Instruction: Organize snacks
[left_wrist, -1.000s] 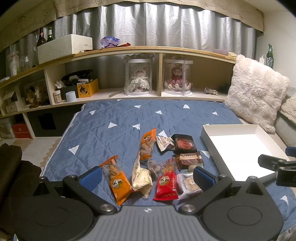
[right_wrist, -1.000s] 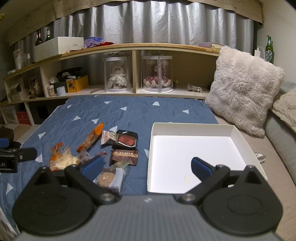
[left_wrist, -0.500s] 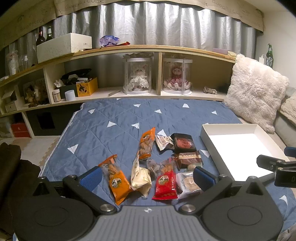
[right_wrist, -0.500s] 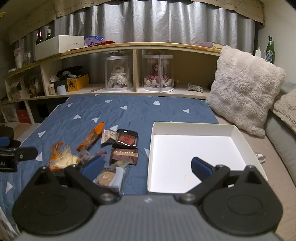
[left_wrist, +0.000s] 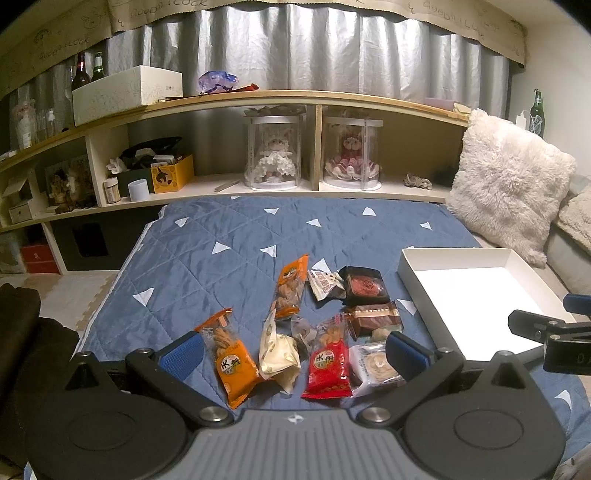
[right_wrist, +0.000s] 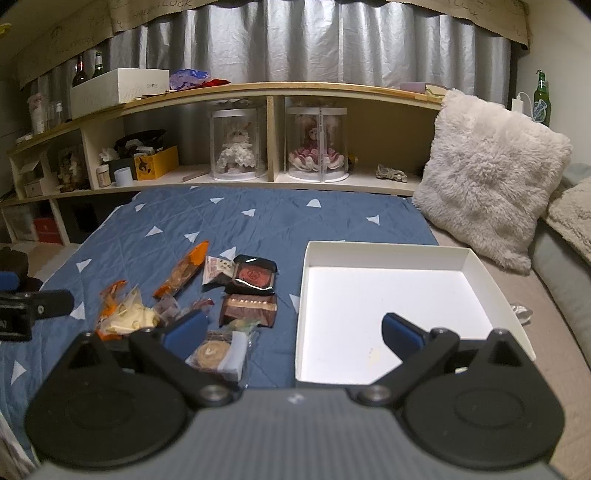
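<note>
Hovering low over the blue quilt (left_wrist: 221, 266), the left gripper (left_wrist: 293, 350) had its blue-padded fingers spread wide with nothing between them. Ahead of it the snacks lay in a loose cluster: an orange packet (left_wrist: 231, 363), a cream pouch (left_wrist: 277, 350), a red packet (left_wrist: 330, 363) and a round pastry in clear wrap (left_wrist: 373, 363), which the right-hand pad partly hid. Farther back sat a dark boxed cake (left_wrist: 364, 286). The right gripper (right_wrist: 291, 332) was likewise open and empty, above the near edge of the white tray (right_wrist: 380, 254), which seemed bare inside.
</note>
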